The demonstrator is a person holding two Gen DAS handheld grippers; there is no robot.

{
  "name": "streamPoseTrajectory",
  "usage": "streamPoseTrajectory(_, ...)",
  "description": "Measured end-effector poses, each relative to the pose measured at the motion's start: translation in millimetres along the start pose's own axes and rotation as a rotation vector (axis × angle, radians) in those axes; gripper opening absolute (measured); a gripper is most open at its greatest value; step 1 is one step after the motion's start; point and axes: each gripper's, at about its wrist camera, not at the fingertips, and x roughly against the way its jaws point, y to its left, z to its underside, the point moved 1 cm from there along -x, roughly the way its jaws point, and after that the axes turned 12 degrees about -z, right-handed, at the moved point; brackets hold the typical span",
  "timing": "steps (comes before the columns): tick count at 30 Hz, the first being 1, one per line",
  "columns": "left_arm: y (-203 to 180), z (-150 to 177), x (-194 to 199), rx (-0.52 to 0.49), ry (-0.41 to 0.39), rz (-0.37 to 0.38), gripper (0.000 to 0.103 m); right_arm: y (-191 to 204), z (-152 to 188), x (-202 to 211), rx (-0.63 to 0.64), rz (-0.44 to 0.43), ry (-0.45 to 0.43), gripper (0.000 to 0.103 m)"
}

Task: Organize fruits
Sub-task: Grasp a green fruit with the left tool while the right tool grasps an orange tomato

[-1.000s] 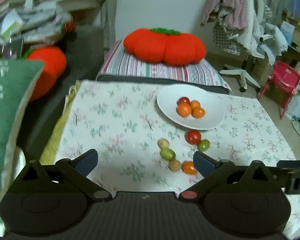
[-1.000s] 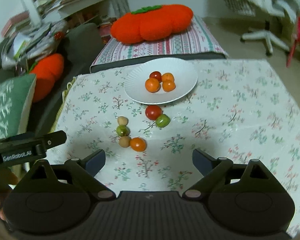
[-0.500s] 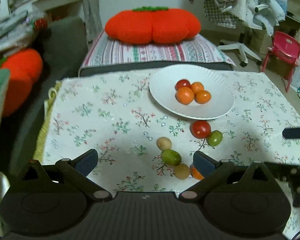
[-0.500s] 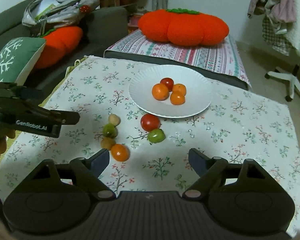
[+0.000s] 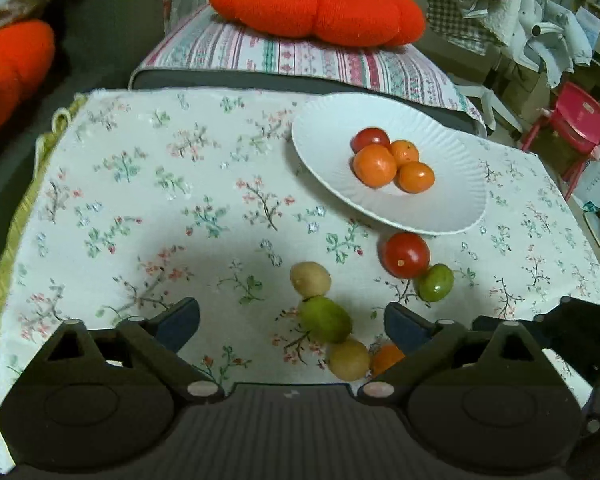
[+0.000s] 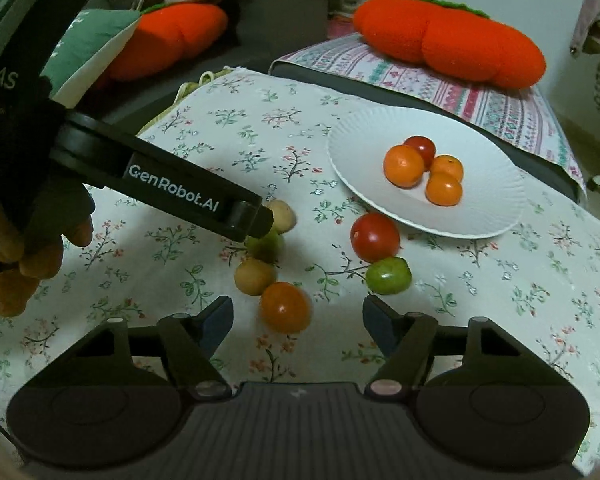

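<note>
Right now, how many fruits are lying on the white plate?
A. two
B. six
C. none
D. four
D: the white plate holds four fruits, three orange ones and one red one behind them, while six more fruits, including a red tomato, lie loose on the floral cloth.

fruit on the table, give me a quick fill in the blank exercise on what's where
1. The white plate holds ____ fruits.
2. Three of the fruits on the plate are orange and one is ____.
3. On the flowered cloth, the big red tomato touches a smaller ____ fruit.
4. The fruit nearest the right gripper is the ____ one on the cloth.

Missing words: four; red; green; orange
</note>
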Motion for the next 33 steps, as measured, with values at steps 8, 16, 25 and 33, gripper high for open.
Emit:
streamPoseTrajectory(8,0.0,6.1,-17.1,0.018,0.025,0.002,0.082,5.9,-3.6,-19.3,0.022,0.003,0.043,0.054)
streamPoseTrajectory(16,-13.2,9.6,-26.0,-0.017,0.042,-0.004,0.066,3.7,-0.5,-24.3,-0.015,0.013,0.076,0.045)
streamPoseTrajectory(25,-16.3,8.6,-28.6,-0.089,0.033,-0.012,0.016,-6.0,-8.4,-25.3,-0.092,0.008,0.093,0.025)
streamPoseTrajectory(33,-6.9,4.1,-20.1,-0.056,0.03,0.021,0.016,-16.9,-10.1,-10.9,-0.131,0.015,0.07,0.025)
